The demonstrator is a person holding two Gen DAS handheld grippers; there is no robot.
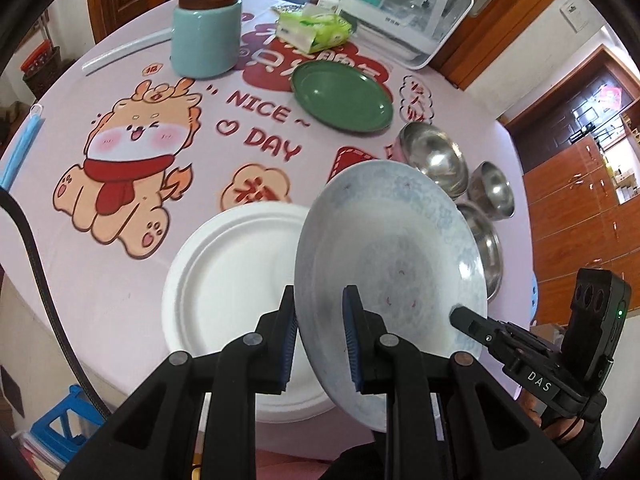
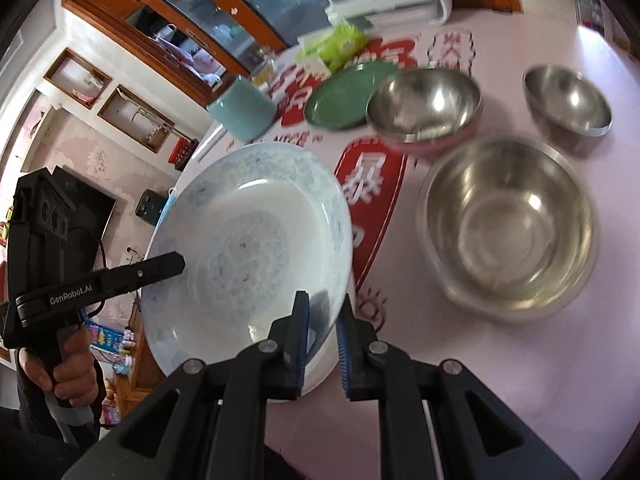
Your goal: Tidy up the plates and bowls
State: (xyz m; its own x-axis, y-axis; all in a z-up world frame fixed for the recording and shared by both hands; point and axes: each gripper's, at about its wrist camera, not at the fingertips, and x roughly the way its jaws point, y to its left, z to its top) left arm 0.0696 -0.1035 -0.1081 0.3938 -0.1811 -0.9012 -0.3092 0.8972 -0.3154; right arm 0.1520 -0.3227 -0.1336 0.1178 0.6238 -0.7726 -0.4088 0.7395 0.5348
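The left gripper [image 1: 320, 336] is closed narrowly on the near rim of a pale blue patterned plate [image 1: 392, 256], one blue-padded finger on each face of the rim. The plate is tilted steeply, lifted clear of the desk [image 1: 168, 184], and its lower edge is cut off behind the gripper's black linkage. The right gripper [image 2: 322, 340] clamps the same plate [image 2: 248, 248] at its opposite rim; in the right wrist view the rim passes between the pads, though blur softens the exact contact. In the left wrist view only one finger tip of the right gripper shows against the plate's inner face, so its grip cannot be read from there.

Just behind and left of the held plate lies a white paper plate [image 1: 228, 288] flat on the desk, its right side hidden by the blue plate. Farther back sits a green plate [image 1: 344, 96], with a teal canister [image 1: 206, 36] and a green tissue pack [image 1: 316, 28] beyond it.

To the right stand three steel bowls: a large bowl [image 2: 508, 224], a medium bowl [image 2: 424, 100] that seems to rest in a pink one, and a small bowl [image 2: 568, 96]. All three are motion-blurred in the right wrist view and partly hidden behind the plate in the left wrist view.
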